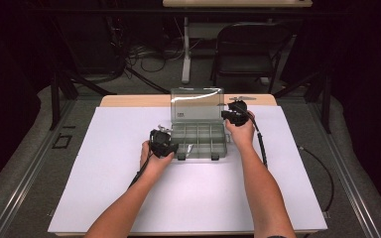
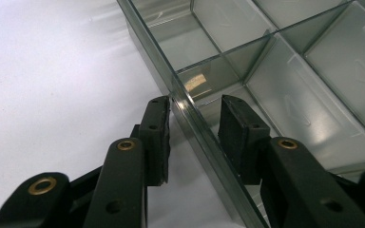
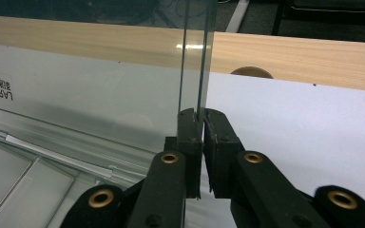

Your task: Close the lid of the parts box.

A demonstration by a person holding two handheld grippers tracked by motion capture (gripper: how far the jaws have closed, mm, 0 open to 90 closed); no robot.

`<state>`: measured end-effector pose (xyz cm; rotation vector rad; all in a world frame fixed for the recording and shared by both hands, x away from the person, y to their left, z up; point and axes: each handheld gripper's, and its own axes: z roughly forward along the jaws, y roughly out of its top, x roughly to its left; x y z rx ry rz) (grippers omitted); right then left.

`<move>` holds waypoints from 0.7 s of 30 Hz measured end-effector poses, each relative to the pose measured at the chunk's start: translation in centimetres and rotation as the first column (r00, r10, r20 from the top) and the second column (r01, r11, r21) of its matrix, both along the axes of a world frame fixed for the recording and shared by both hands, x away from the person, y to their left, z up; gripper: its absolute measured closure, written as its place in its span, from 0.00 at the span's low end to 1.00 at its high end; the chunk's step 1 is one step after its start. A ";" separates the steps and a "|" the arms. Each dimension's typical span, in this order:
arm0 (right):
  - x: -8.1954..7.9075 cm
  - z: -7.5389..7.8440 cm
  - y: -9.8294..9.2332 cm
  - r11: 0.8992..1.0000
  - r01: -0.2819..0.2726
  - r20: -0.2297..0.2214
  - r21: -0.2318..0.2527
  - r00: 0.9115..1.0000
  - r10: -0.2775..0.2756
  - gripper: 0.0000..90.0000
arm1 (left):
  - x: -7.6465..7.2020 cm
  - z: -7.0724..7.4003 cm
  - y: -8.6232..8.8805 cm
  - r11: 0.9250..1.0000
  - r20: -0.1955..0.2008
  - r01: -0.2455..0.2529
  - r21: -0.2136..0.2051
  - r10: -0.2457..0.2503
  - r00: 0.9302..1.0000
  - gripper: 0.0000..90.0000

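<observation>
The compartment box (image 1: 198,136) is clear plastic with a grey-green tint, its raised lid (image 1: 197,103) equally transparent and carrying small black lettering near one corner. Both the left gripper (image 1: 171,147) and the right gripper (image 1: 226,115) are matt black, with brass-coloured rivets at the jaw links. A plain white sheet (image 1: 129,173) covers the pale wood-grain table (image 1: 129,100). The chair (image 1: 245,54) behind is black.

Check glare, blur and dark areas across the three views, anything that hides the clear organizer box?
High view: bright white sheet, near-black surroundings, a glare streak on the lid of the organizer box, slightly soft overall. Left gripper view: side wall sharp, specular patches on the dividers, pads close up slightly soft. Right gripper view: lid edge sharp, small highlight, background dark.
</observation>
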<state>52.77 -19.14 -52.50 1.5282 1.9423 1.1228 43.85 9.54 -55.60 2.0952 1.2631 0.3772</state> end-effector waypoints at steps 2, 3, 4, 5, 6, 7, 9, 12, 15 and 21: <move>0.0 0.0 0.0 1.000 0.001 0.005 0.003 1.000 -0.001 0.95 | 0.0 0.0 0.0 1.000 -0.004 -0.001 -0.001 0.001 1.000 0.71; 0.0 -0.1 0.0 1.000 0.001 0.006 0.004 1.000 -0.001 0.96 | 0.0 0.0 0.0 1.000 -0.004 -0.001 -0.002 0.001 1.000 0.71; 0.0 -0.1 0.0 1.000 0.000 0.008 0.005 1.000 0.000 0.96 | 0.0 0.0 0.1 1.000 -0.005 -0.001 -0.002 0.001 1.000 0.71; 0.0 -0.1 0.0 1.000 0.001 0.009 0.007 1.000 -0.001 0.96 | 0.1 0.0 0.0 1.000 -0.005 -0.004 -0.005 0.004 1.000 0.71; -0.1 -0.1 0.0 1.000 0.001 0.011 0.007 1.000 -0.001 0.96 | 0.1 0.1 0.1 1.000 -0.011 -0.001 -0.005 0.001 1.000 0.71; -0.1 -0.1 0.0 1.000 0.003 0.011 0.008 1.000 -0.003 0.96 | 0.2 0.1 0.1 1.000 -0.015 -0.002 -0.009 0.001 1.000 0.71; -0.1 -0.1 0.0 1.000 0.004 0.014 0.007 1.000 -0.005 0.96 | 0.3 0.1 0.3 1.000 -0.024 0.007 -0.015 -0.007 1.000 0.71; -0.2 -0.1 0.0 1.000 0.005 0.017 0.004 1.000 -0.006 0.96 | 0.5 0.2 0.6 0.999 -0.028 -0.003 -0.039 0.002 1.000 0.65; -0.2 -0.1 0.0 1.000 0.003 0.025 0.006 1.000 -0.003 0.96 | 0.6 0.6 1.0 0.999 -0.025 -0.004 -0.052 0.002 1.000 0.61; -0.3 -0.2 0.0 1.000 0.005 0.028 0.009 1.000 -0.005 0.96 | 0.8 2.0 1.8 0.997 -0.009 0.013 -0.070 -0.013 1.000 0.55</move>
